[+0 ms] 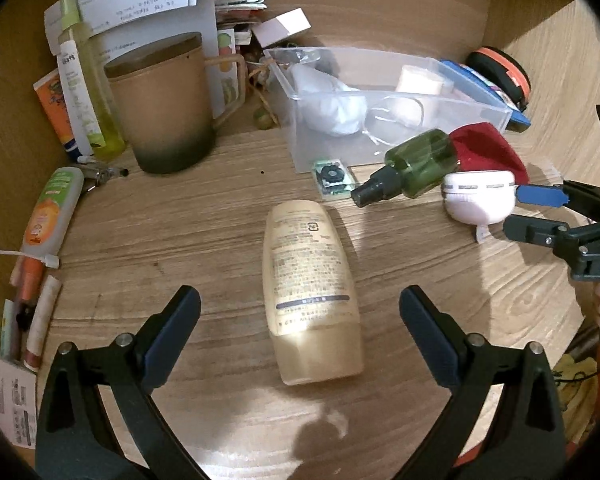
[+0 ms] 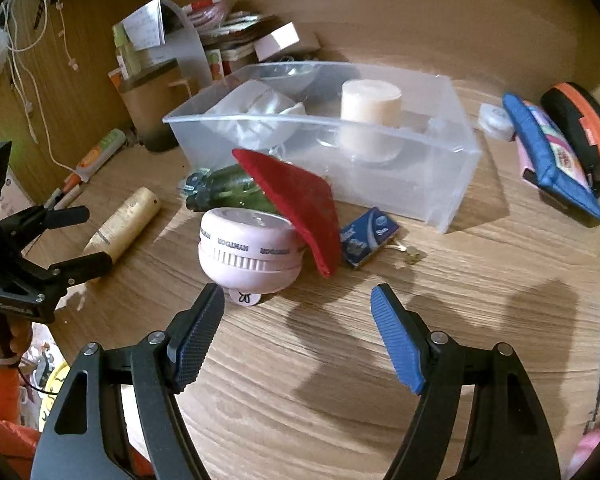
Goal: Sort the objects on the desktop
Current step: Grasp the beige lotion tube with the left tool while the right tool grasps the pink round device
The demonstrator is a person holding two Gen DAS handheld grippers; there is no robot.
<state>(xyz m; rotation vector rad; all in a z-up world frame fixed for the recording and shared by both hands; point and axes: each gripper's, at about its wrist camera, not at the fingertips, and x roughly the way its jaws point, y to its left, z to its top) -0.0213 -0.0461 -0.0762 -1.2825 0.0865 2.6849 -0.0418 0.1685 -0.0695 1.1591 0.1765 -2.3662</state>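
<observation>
A cream lotion bottle lies on the wooden desk, its lower end between the wide-apart fingers of my left gripper, which is open and not touching it. In the right wrist view the same lotion bottle lies at the left. My right gripper is open just in front of a pink round device, nothing between its pads. A red cloth leans on the device and over a green spray bottle. From the left wrist view the right gripper comes in beside the pink device.
A clear plastic bin with a cream cylinder and white items stands behind. A brown mug, tubes and papers crowd the left. A blue pouch, an orange-black case, a blue packet and a small circuit board lie nearby.
</observation>
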